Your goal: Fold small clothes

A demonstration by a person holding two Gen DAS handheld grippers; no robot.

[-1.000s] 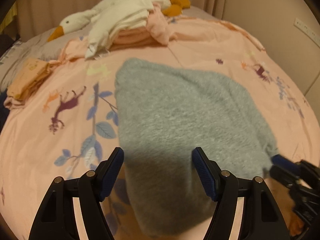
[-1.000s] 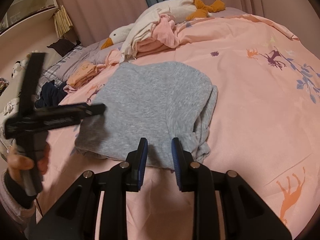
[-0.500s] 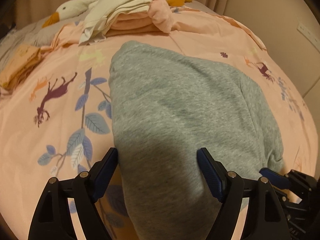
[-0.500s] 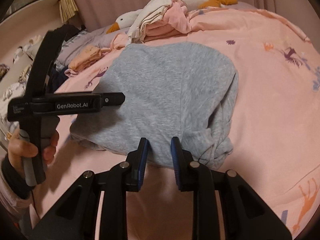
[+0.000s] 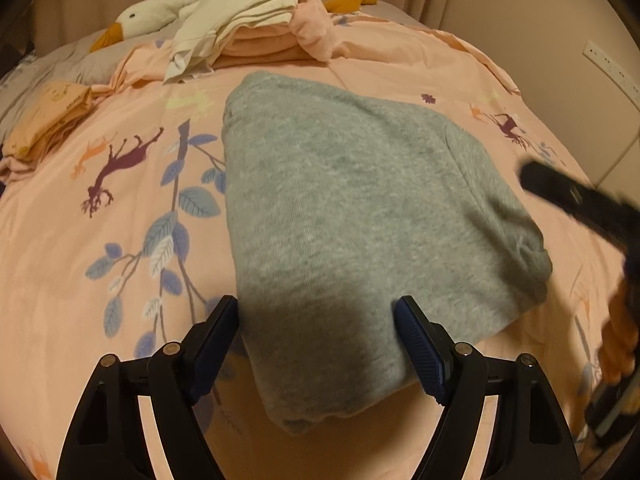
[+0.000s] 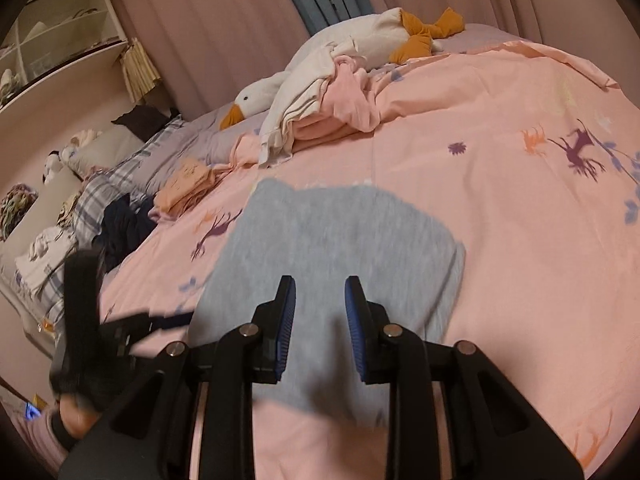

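Note:
A folded grey garment [image 5: 340, 200] lies flat on the pink printed bedcover [image 5: 120, 240]. My left gripper [image 5: 316, 308] hovers over its near corner, jaws wide open, pads clear of the cloth. My right gripper [image 6: 320, 292] hangs above the garment's [image 6: 340, 232] near edge. Its jaws stand a narrow gap apart and are opening slightly, with nothing pinched between them. In the left wrist view the right tool is a dark blur at the right edge. In the right wrist view a hand [image 6: 76, 412] holds the blurred left tool at lower left.
A stack of folded pink and cream clothes [image 5: 256, 36] leans on a goose plush [image 5: 140, 20] at the far end. A folded orange garment [image 5: 48, 116] and dark clothes [image 6: 124, 228] lie left. Pillows [image 6: 100, 192] and shelves [image 6: 60, 36] are beyond; a wall stands right.
My right gripper has risen and drawn back from the grey garment's edge, and it is motion-blurred now. My left gripper's jaws have spread wider, and it shifted slightly over the near corner.

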